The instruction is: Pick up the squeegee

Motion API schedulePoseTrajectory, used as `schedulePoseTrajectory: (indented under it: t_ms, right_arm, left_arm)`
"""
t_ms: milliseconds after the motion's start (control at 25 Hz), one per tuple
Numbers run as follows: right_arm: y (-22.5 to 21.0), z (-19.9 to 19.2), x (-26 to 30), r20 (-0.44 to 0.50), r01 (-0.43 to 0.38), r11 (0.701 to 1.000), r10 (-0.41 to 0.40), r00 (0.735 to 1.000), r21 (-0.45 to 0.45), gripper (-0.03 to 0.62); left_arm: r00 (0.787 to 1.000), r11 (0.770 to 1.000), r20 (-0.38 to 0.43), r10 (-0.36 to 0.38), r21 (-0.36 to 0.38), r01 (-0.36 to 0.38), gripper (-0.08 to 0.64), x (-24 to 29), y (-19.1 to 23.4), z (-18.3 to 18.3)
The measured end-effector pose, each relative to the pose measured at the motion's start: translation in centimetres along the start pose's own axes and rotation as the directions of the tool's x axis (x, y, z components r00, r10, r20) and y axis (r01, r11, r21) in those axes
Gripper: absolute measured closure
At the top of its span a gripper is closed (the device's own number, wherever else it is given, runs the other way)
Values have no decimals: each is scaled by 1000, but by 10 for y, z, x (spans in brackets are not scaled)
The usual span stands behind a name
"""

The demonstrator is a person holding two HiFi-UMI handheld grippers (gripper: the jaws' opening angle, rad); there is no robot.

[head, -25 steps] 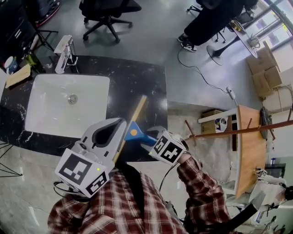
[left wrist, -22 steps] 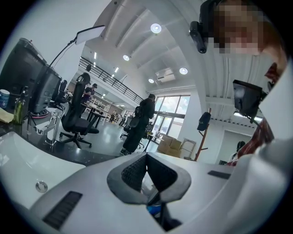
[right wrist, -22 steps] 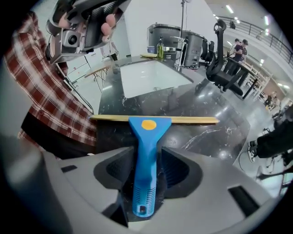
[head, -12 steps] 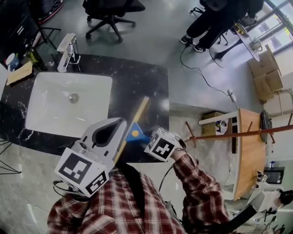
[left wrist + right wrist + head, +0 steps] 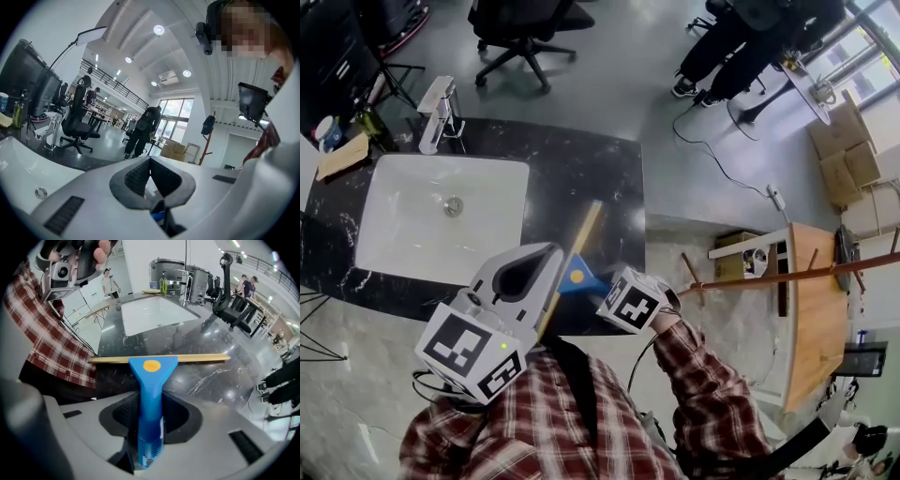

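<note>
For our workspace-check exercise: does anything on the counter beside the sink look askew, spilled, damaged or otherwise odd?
Nothing is spilled or broken. Only the squeegee lies slantwise on the black counter, not square to its edges. Its blue handle sits between the closing jaws of the right hand-held gripper.

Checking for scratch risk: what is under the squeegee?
The squeegee rests on the dark marbled countertop; bare stone shows around its blade. Under the handle cannot be seen: the right gripper, fingers closing around it, covers that.
</note>
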State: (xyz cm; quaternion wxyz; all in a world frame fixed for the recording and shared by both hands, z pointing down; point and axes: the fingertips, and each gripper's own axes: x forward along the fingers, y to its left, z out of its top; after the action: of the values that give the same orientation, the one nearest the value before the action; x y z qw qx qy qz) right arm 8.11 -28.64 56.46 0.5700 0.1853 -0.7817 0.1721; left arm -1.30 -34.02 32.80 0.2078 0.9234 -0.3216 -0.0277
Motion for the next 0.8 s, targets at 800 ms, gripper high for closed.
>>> schedulePoseTrajectory:
  t_ms: [800]
  right_arm:
    - [-63,30,-175,599,65,870,-388,700,488,453]
  left_arm:
    - [972,975,102,214,34,-218,550,-47,51,44]
